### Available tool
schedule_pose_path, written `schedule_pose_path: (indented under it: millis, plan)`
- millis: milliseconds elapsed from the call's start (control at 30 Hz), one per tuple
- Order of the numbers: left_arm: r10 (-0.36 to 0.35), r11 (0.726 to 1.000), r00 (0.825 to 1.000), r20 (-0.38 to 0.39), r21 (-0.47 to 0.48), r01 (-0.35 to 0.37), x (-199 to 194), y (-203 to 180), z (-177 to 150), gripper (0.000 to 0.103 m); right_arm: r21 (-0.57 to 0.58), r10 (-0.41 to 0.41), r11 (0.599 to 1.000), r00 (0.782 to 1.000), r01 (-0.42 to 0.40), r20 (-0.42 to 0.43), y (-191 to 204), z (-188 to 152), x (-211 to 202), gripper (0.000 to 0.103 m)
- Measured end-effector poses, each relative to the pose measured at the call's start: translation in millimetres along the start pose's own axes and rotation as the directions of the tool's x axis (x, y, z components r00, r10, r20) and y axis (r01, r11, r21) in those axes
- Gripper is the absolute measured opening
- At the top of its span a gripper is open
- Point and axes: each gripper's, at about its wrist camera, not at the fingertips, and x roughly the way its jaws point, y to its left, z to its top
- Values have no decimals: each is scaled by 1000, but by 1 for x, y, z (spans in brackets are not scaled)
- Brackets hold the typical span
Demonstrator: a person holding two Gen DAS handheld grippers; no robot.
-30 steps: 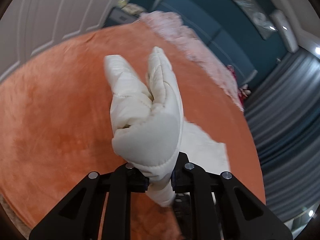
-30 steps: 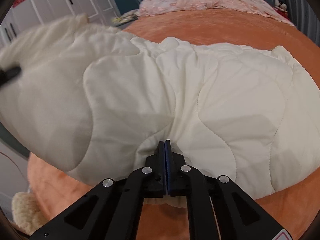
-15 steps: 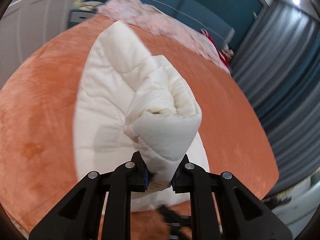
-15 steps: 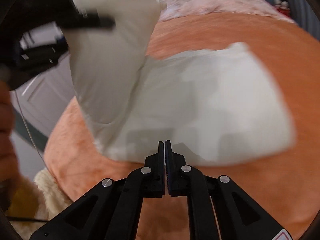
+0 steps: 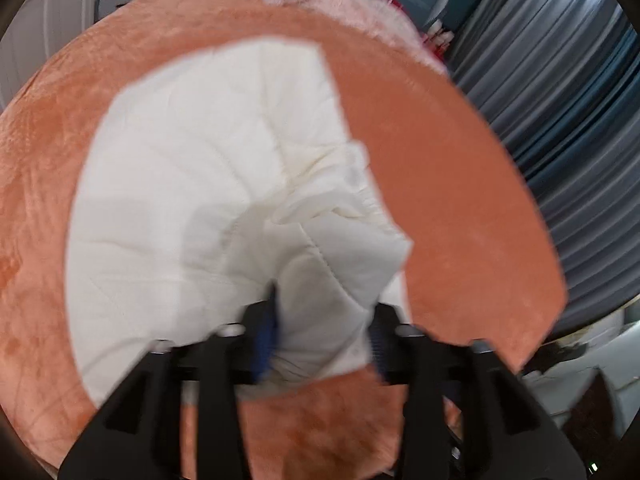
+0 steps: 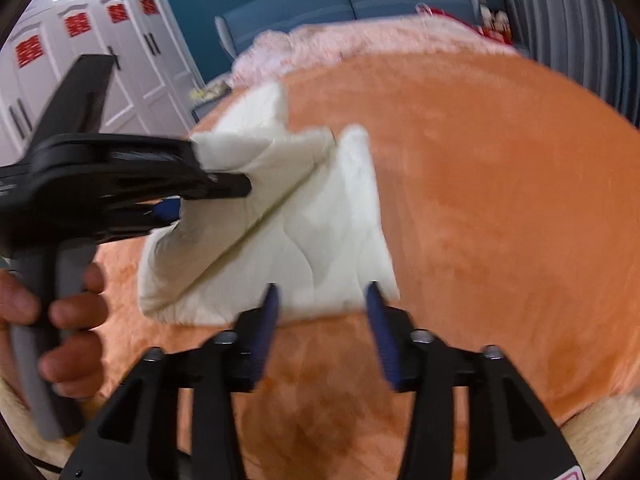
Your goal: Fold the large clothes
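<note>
A cream quilted garment (image 5: 208, 184) lies folded on the orange bed cover (image 5: 440, 184). My left gripper (image 5: 324, 316) has its jaws spread, with a thick fold of the garment bulging between them; the fabric slumps down onto the pile. In the right wrist view the garment (image 6: 320, 232) is a folded slab, and the left gripper (image 6: 208, 196) reaches in from the left at its raised corner. My right gripper (image 6: 322, 300) is open and empty, just above the garment's near edge.
A pink blanket (image 6: 360, 44) lies at the far end of the bed, before a blue headboard (image 6: 344, 0). White wardrobe doors (image 6: 80, 48) stand at left, grey curtains (image 5: 568, 120) at right. The bed edge is close below me.
Both grippers have opened. The left lowered its lifted fold onto the pile and loosened its hold. The right, shut before, let go and now hangs open over the near edge.
</note>
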Motion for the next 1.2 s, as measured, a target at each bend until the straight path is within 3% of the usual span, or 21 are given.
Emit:
schedule_pose_path:
  millis: [33,67,100,167,233,333,433,467,533,600,667,800,900,1000,1100,1200]
  plan:
    - [-35,999,998,53,-19,36,-24,5,0,78,-24,4,1000,1000,-4,25,7,2,-6,56]
    - [-42,998,993,107,-38,46,-39,6,-2,92,-56,10,998,999,-7,53,15,11,-10,58]
    - [-48,996,986,161,-60,59,-56,13,-4,93,-90,19,996,997,-12,79,24,23,-12,62]
    - [-33,993,974,223,-101,57,-84,29,-5,93,-140,46,990,992,-30,117,42,41,-15,68]
    - [40,991,974,222,-131,-10,-91,43,-5,93,-182,58,983,989,-32,135,58,60,-9,71]
    - [191,971,967,166,-174,-162,-80,71,-9,90,-199,35,980,995,-15,94,72,81,17,71]
    - [252,952,962,107,-203,-227,-69,93,-17,83,-158,9,987,1000,-5,22,71,88,45,69]
    - [248,952,964,94,-208,-225,-66,98,-17,80,-132,20,991,1000,-22,-12,67,89,54,65]
    - [238,949,969,73,-229,-216,-58,101,-17,76,-105,18,994,998,-24,-53,64,84,60,21]
    - [219,950,973,72,-245,-196,-57,103,-16,72,-78,53,995,996,-58,-66,53,80,56,15]
    - [214,956,974,80,-223,-192,-59,98,-15,69,-54,62,996,998,-64,-30,42,79,36,14]
    - [197,969,976,90,-169,-180,-52,75,-6,67,1,-36,999,999,36,26,9,66,6,14]
    - [186,977,980,65,-120,-177,-31,56,-5,67,36,-104,994,993,106,-50,-23,44,16,14]
    - [180,979,984,9,-94,-178,-3,43,-10,66,40,-123,991,985,128,-118,-36,19,29,14]
    - [254,965,967,-6,-63,-254,13,36,-18,66,10,-146,989,979,149,-141,-31,5,38,14]
    - [278,958,960,-19,-61,-279,22,37,-23,67,-61,-192,981,970,185,-149,-18,-2,48,14]
